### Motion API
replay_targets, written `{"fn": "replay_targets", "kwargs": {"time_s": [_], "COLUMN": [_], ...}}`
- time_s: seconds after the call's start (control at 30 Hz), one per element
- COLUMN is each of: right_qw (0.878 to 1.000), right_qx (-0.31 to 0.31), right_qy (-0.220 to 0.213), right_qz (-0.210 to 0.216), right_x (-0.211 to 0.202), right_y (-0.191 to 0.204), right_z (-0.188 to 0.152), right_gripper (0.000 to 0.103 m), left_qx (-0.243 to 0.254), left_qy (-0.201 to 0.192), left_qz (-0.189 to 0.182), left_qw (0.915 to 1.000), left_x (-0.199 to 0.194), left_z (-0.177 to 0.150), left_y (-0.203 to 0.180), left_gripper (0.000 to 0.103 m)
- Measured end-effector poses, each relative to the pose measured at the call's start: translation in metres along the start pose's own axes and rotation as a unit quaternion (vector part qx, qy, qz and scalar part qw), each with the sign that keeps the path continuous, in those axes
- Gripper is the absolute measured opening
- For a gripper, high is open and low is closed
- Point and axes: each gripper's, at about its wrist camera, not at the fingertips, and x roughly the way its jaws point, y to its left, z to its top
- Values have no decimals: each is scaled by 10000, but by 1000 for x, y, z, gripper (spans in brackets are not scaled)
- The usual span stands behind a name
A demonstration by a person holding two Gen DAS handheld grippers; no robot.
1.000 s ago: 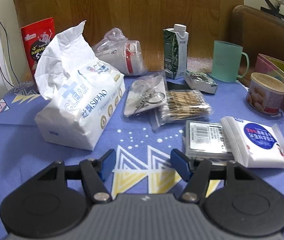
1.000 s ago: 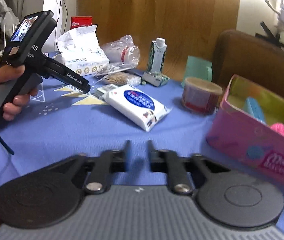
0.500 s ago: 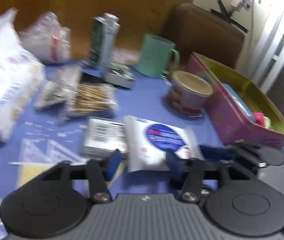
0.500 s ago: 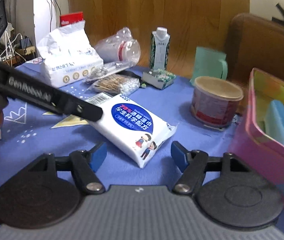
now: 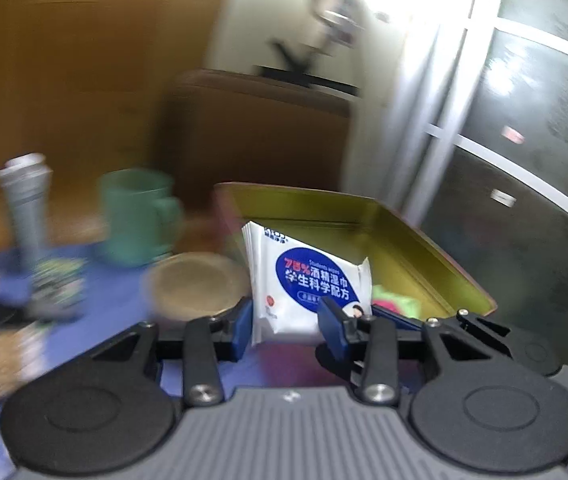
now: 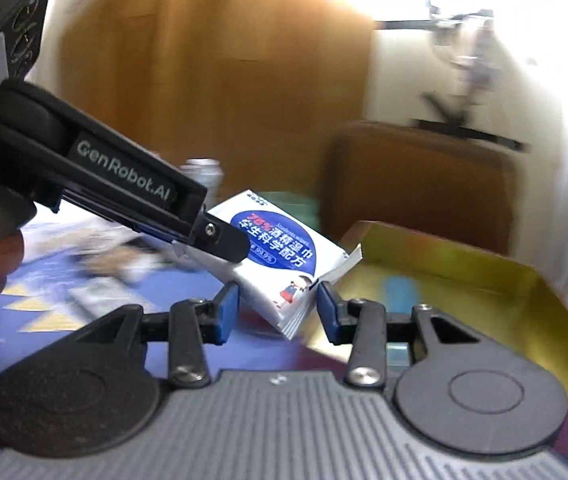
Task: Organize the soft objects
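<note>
Left wrist view shows the left tool (image 5: 284,326) clenched on the wipes pack (image 5: 306,280), held clear of the table (image 6: 44,312) beside the tin box (image 5: 424,248), while the right tool (image 6: 278,308) stays released; next, carry over the box and release.
</note>
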Motion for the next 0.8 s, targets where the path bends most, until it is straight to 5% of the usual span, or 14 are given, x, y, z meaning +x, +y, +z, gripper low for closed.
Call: {"fn": "replay_targets", "kwargs": {"time_s": [0.2, 0.3, 0.4, 0.5, 0.6, 0.67, 0.8], "right_qw": [9898, 9785, 9786, 9877, 9941, 9894, 9703], "right_qx": [578, 654, 1124, 1195, 1050, 1002, 914], "right_qy": [418, 628, 221, -162, -101, 148, 773], "right_qz": [-1229, -1851, -1711, -1000, 251, 1042, 2103], "right_x": [29, 45, 24, 10, 19, 45, 116], "right_y": [-77, -100, -105, -84, -40, -2, 80], "right_z": [-2, -8, -7, 6, 22, 34, 61], "right_gripper": [46, 46, 45, 42, 39, 40, 40], "left_qx": [114, 46, 2, -236, -540, -963, -1537], "left_qy": [186, 132, -99, -244, -294, -302, -512], "left_qz": [199, 68, 235, 662, 1665, 2047, 2205], "left_qw": [9996, 9999, 9997, 9972, 9841, 9736, 9618], "left_x": [73, 57, 12, -34, -73, -100, -150], "left_z": [16, 8, -8, -29, -54, -73, -106], "left_y": [-29, -23, 9, 55, 105, 137, 172], "left_gripper": [44, 44, 44, 44, 44, 43, 43]}}
